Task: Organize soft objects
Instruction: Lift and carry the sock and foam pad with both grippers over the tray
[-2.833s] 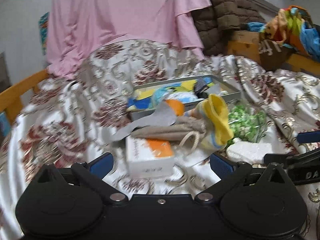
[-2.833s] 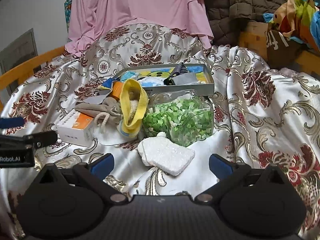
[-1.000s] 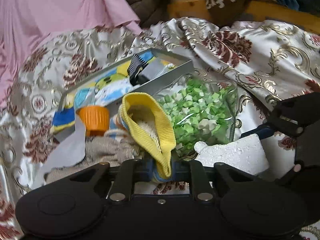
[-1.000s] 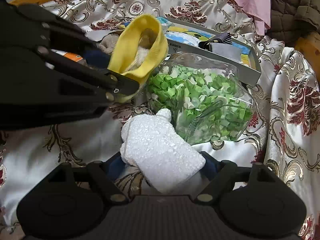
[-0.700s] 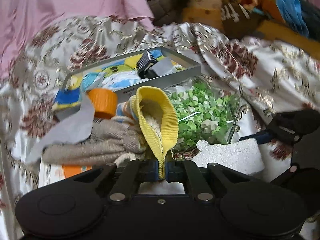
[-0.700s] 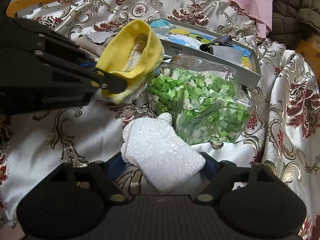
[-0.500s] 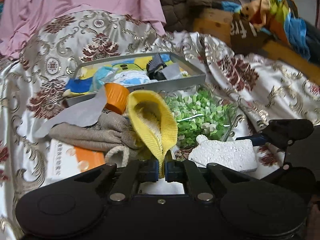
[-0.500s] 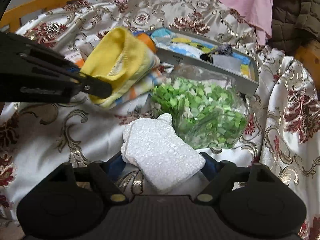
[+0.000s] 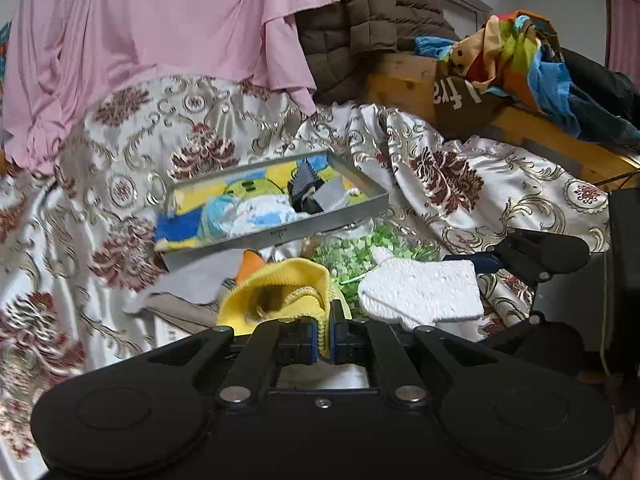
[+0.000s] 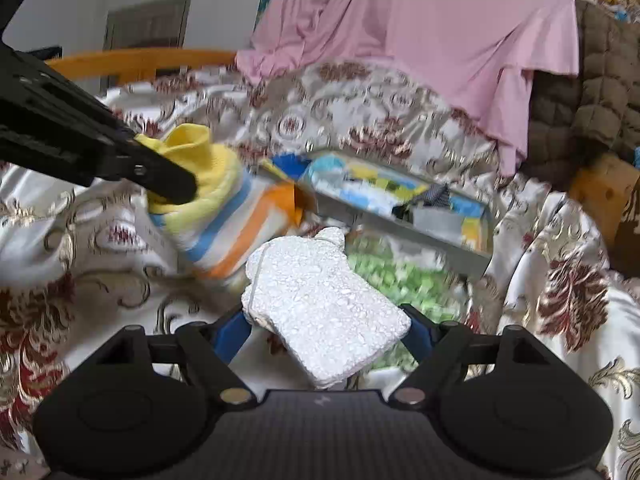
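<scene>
A shiny cream satin bedspread patterned with maroon and gold flowers (image 9: pixel 460 184) covers the whole surface, rumpled into folds, and a large pink cloth (image 9: pixel 160 32) hangs over its far end beside a brown quilted jacket (image 9: pixel 372 20). On the bedspread lies a shallow grey rectangular tray (image 9: pixel 280 234) holding blue, yellow and white soft items and a dark checked piece. Just in front of the tray sits a clear plastic bag of small green pieces (image 9: pixel 360 256), with a grey cloth and a beige drawstring pouch (image 9: pixel 180 310) to its left. The left gripper (image 9: pixel 324 338) has its jaws closed tight on the yellow ribbed cuff of a striped sock (image 10: pixel 216 208); in the right wrist view the sock hangs clear of the bedspread, its white, blue and orange striped foot drooping below the cuff. The right gripper (image 10: pixel 326 326) has its jaws set wide, pressed against both sides of a white foam block shaped like a slice of toast (image 10: pixel 320 304), which is held tilted above the bedspread and the green bag. The sock and the foam block hang near each other, both in front of the tray; the right wrist view is too blurred to show whether they touch.
</scene>
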The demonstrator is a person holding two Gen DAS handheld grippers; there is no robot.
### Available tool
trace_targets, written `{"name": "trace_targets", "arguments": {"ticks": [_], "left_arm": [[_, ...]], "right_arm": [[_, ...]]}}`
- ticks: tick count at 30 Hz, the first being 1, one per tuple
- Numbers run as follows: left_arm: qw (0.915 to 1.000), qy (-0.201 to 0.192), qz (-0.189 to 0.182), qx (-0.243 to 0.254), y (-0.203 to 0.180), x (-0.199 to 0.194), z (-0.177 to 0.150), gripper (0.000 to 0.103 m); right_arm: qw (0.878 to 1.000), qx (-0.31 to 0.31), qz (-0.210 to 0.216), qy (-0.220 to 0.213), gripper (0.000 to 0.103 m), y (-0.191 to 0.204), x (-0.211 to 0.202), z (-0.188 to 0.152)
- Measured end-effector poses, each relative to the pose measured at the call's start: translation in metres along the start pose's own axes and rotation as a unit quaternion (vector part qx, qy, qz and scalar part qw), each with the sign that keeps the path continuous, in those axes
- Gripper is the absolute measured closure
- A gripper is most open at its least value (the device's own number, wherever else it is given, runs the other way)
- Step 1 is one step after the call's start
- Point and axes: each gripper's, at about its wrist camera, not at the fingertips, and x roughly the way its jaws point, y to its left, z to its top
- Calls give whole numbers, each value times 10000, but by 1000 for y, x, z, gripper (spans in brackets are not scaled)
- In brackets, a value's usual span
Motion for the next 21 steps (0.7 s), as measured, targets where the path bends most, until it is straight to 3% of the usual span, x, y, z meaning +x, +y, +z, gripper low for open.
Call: {"name": "trace_targets", "arguments": {"ticks": [12,21], "left_arm": [[9987,-479,141,-77,9,-51,60,99],[9947,-968,347,-68,15,-28,113,98]], "right_arm": [[9971,394,-244,-608,21,-15,-15,10],[9933,764,-279,-822,21,-40,3,41]]}}
